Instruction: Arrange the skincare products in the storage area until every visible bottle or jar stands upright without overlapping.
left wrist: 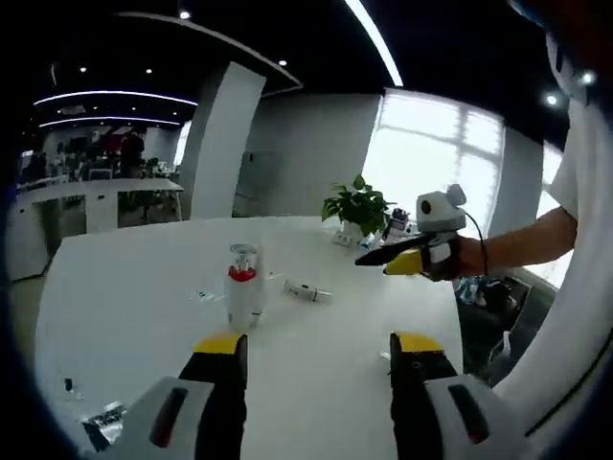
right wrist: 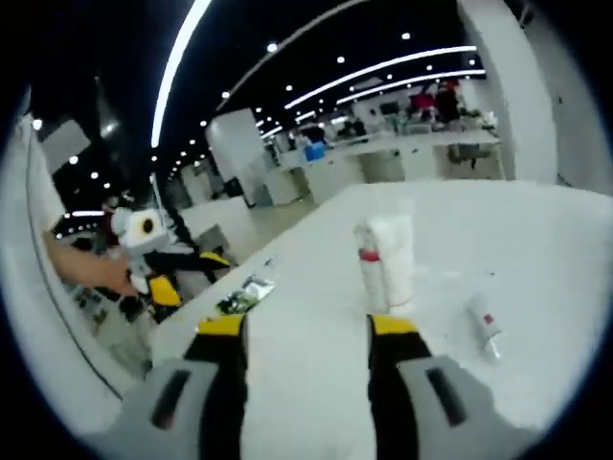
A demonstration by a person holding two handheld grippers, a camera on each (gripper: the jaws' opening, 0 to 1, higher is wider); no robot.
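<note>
The left gripper (left wrist: 316,369) hung spread and empty above the white table (left wrist: 124,287); an upright red-collared bottle (left wrist: 242,287) stood just beyond, a tube (left wrist: 306,290) lying farther right. The right gripper (right wrist: 299,359) was likewise spread, near the table's edge.

- We see the table (left wrist: 144,287) as smooth, matt white laminate;
- the upright bottle (left wrist: 243,299) looks like glossy white plastic with a red band;
- the left gripper (left wrist: 316,383) shows matt black jaws with yellow plastic tips;
- the packet (right wrist: 245,293) seems crinkled shiny foil.
</note>
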